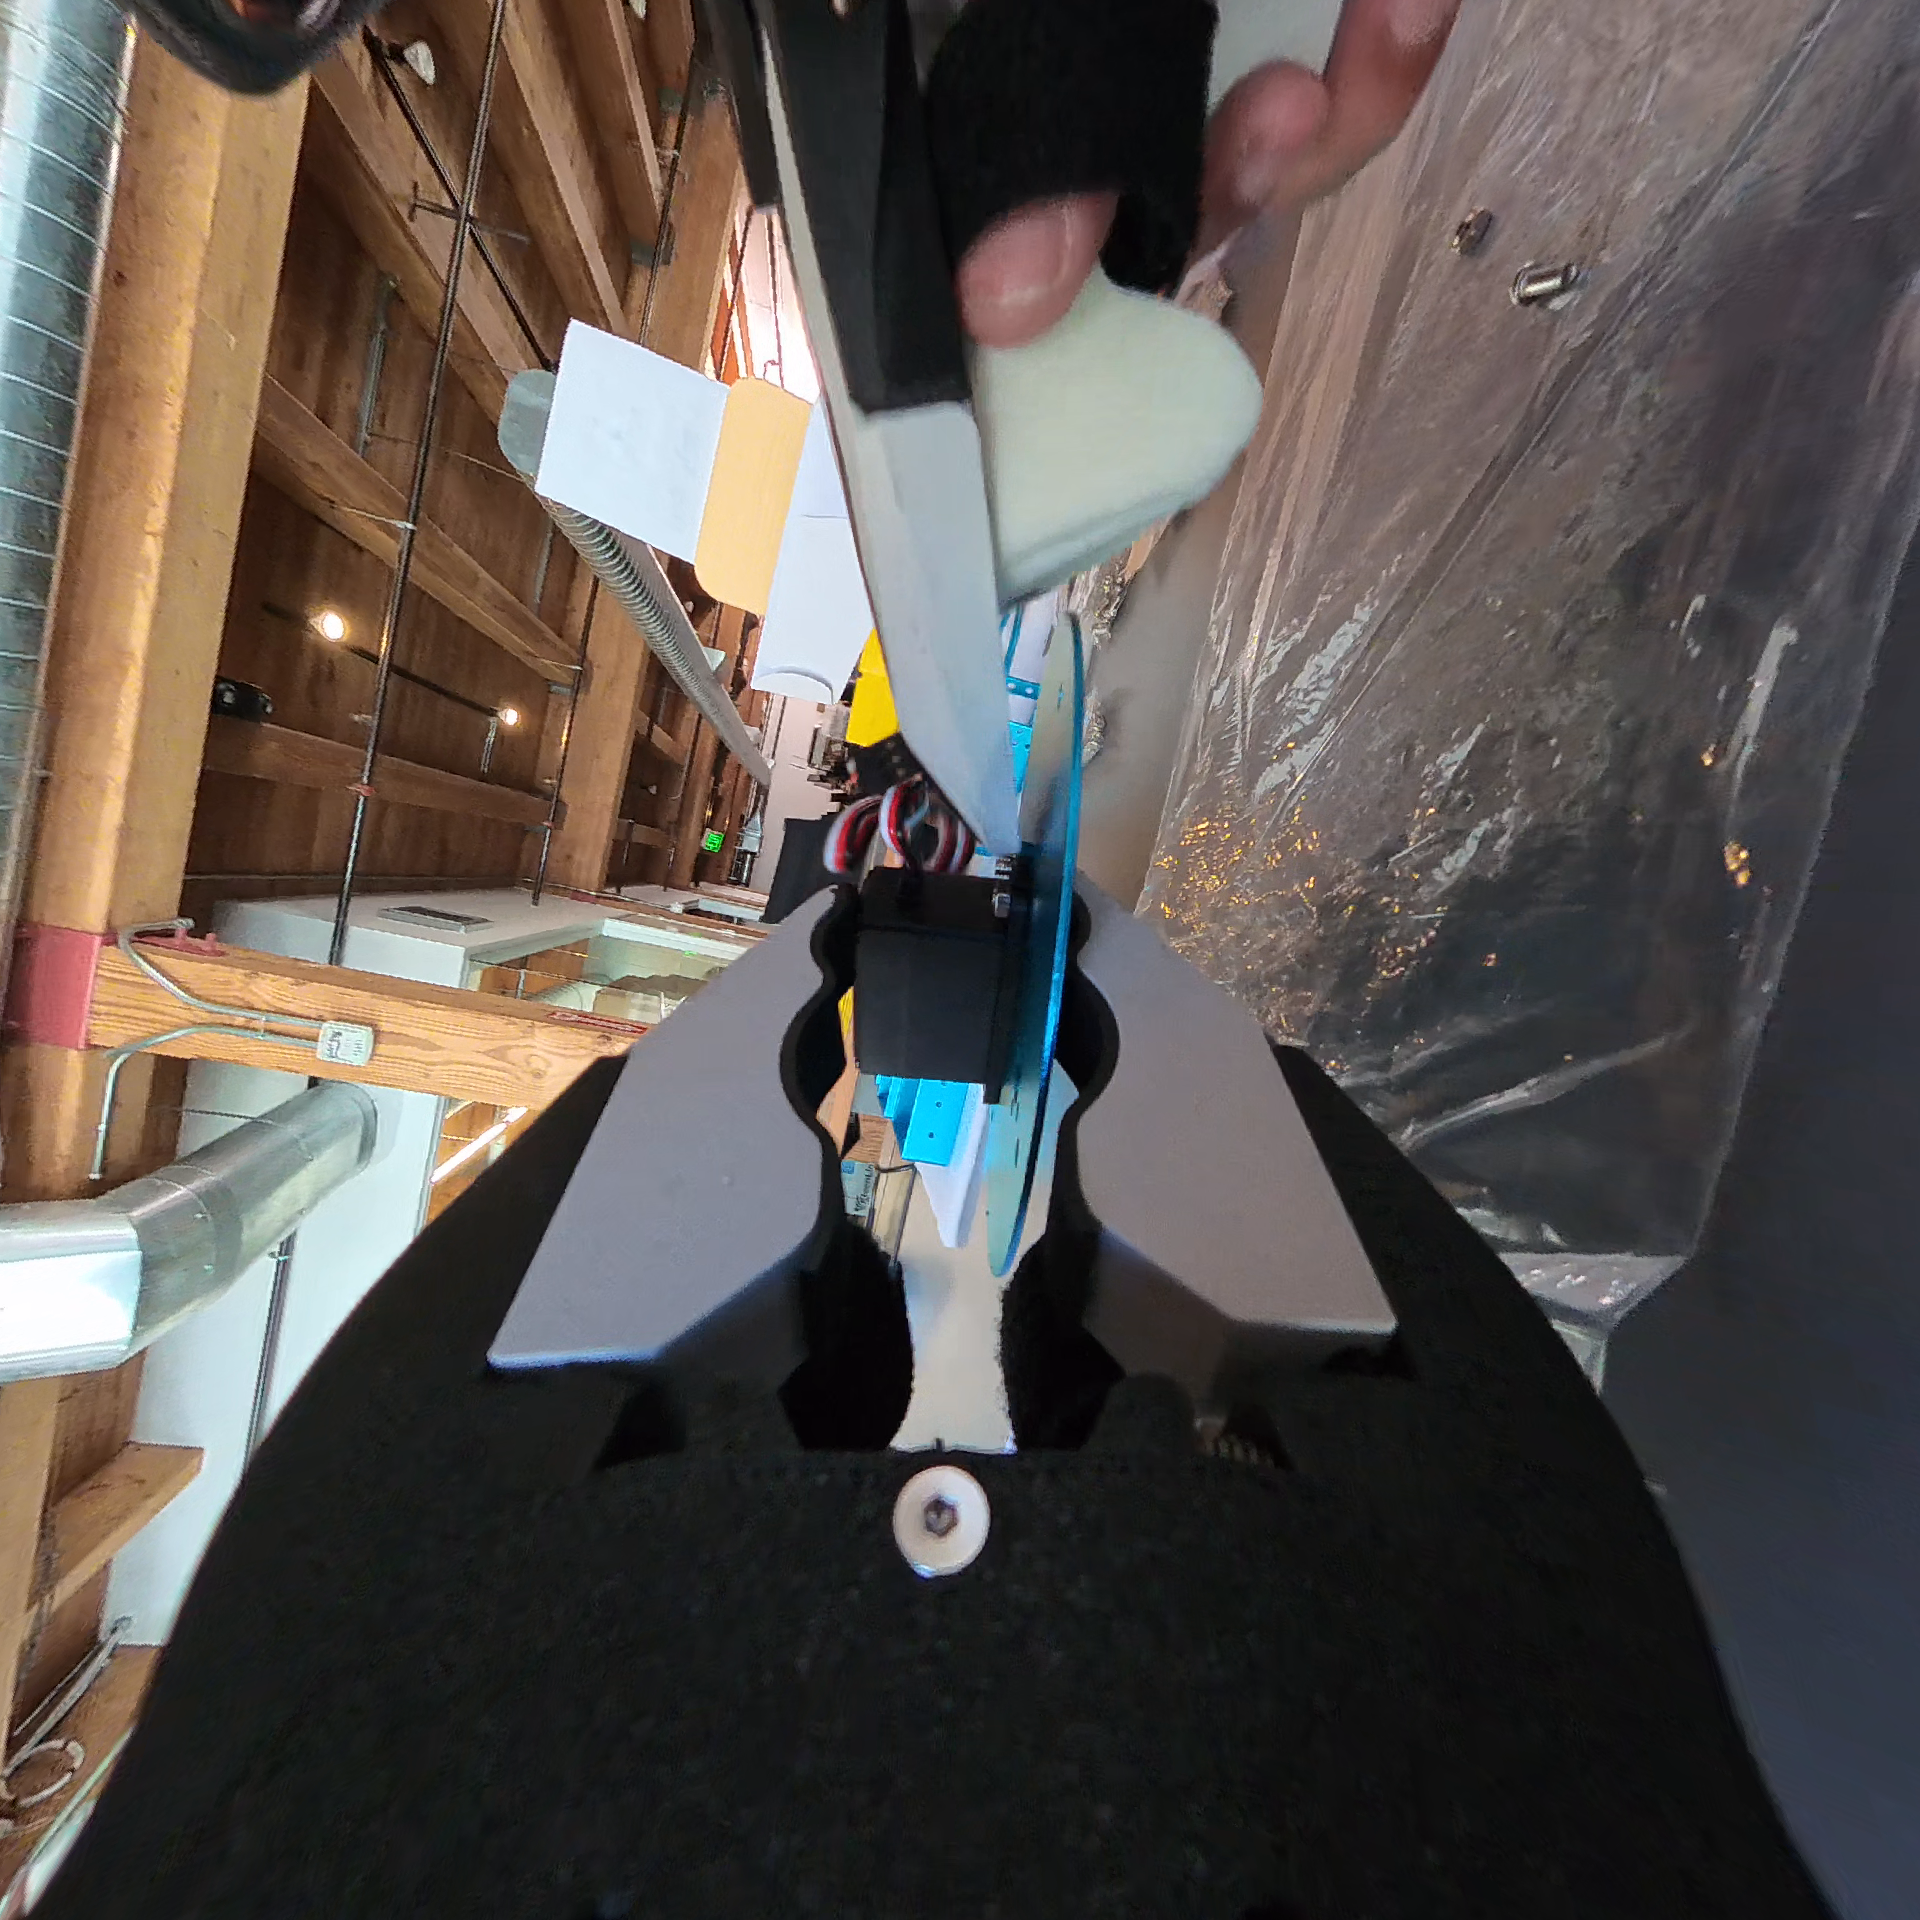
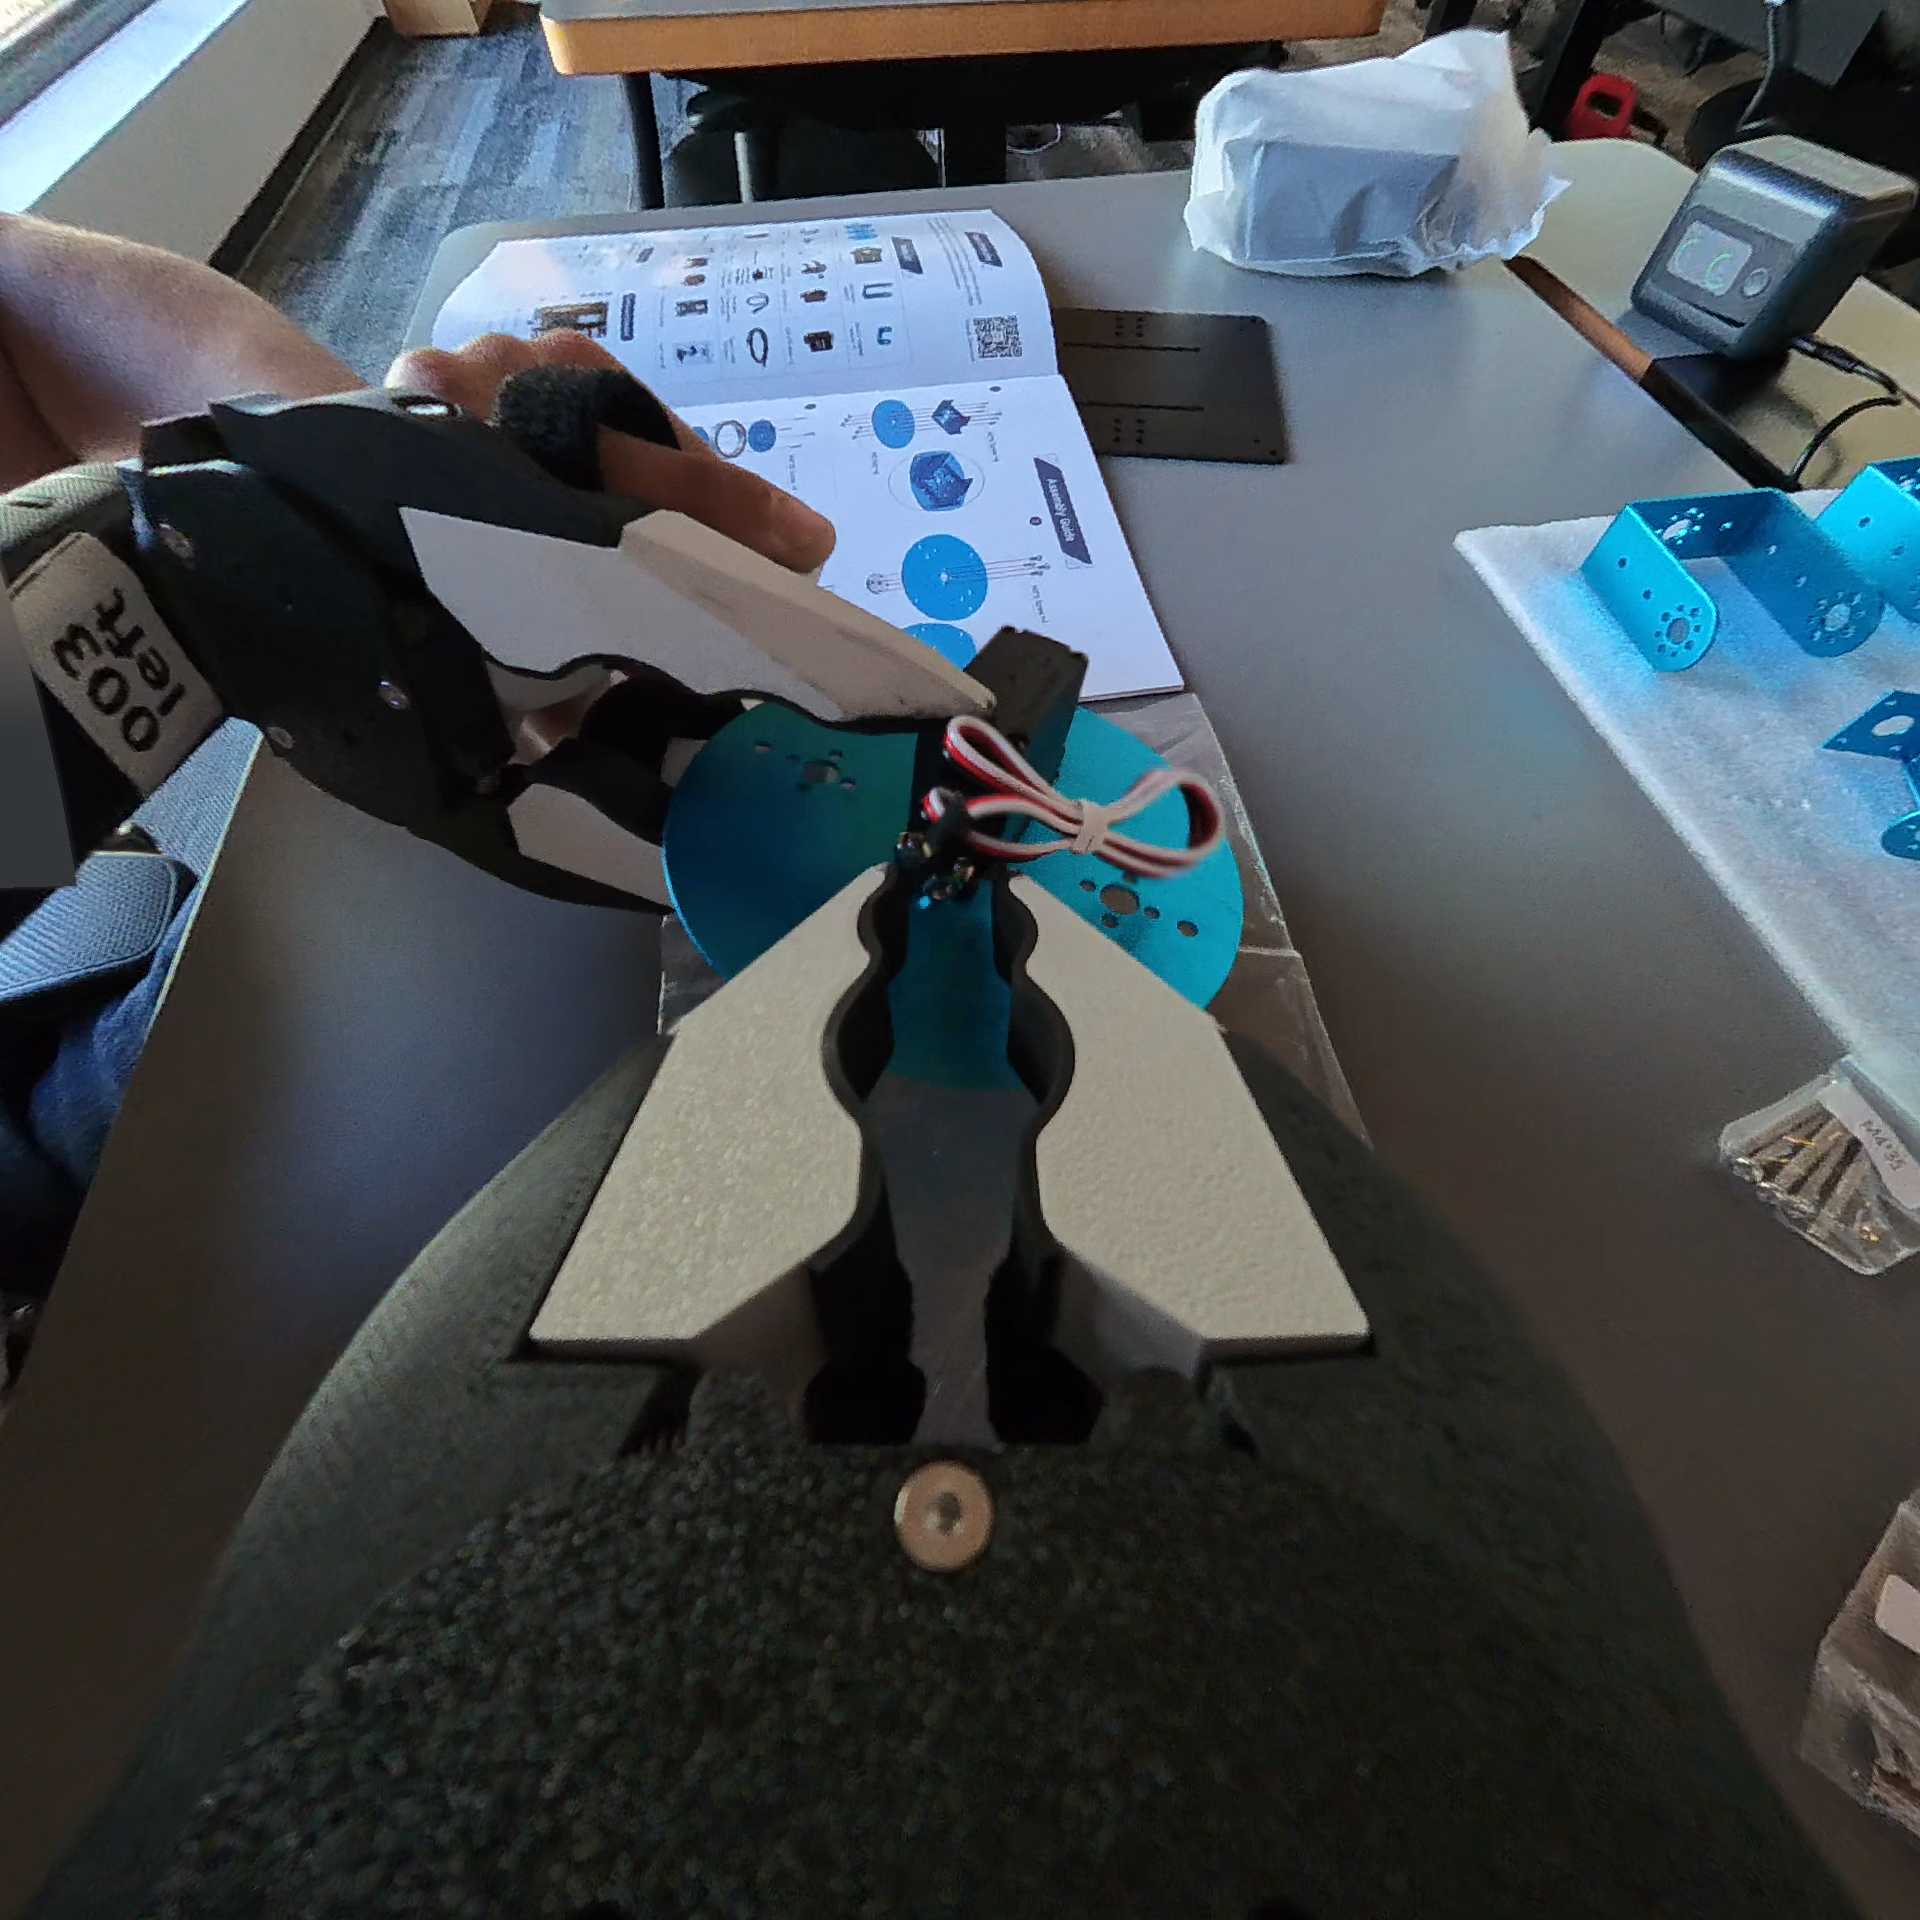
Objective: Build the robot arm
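My left gripper (image 1: 951,914) is shut on a black servo (image 1: 925,987) and the blue metal disc (image 1: 1051,935) it sits on. In the right wrist view its upper finger (image 2: 727,623) presses on the servo (image 2: 1029,675) and its lower finger lies under the disc (image 2: 790,831), held above the table. The servo's red, white and black cable (image 2: 1091,821) is tied in a loop. My right gripper (image 2: 948,881) has its jaws close about a small dark part by the servo's base. In the left wrist view its tip (image 1: 992,836) touches the servo's flange.
On the grey table (image 2: 1403,831) lie an open instruction booklet (image 2: 831,343), a black plate (image 2: 1174,384), blue brackets (image 2: 1714,592) on a white foam sheet (image 2: 1662,790), bags of screws (image 2: 1829,1174), a paper-wrapped bundle (image 2: 1361,166) and a small device with a screen (image 2: 1766,239). My left and right fingertips are right by each other. From either gripper's tips it is about 35 cm to the black plate (image 2: 1174,384).
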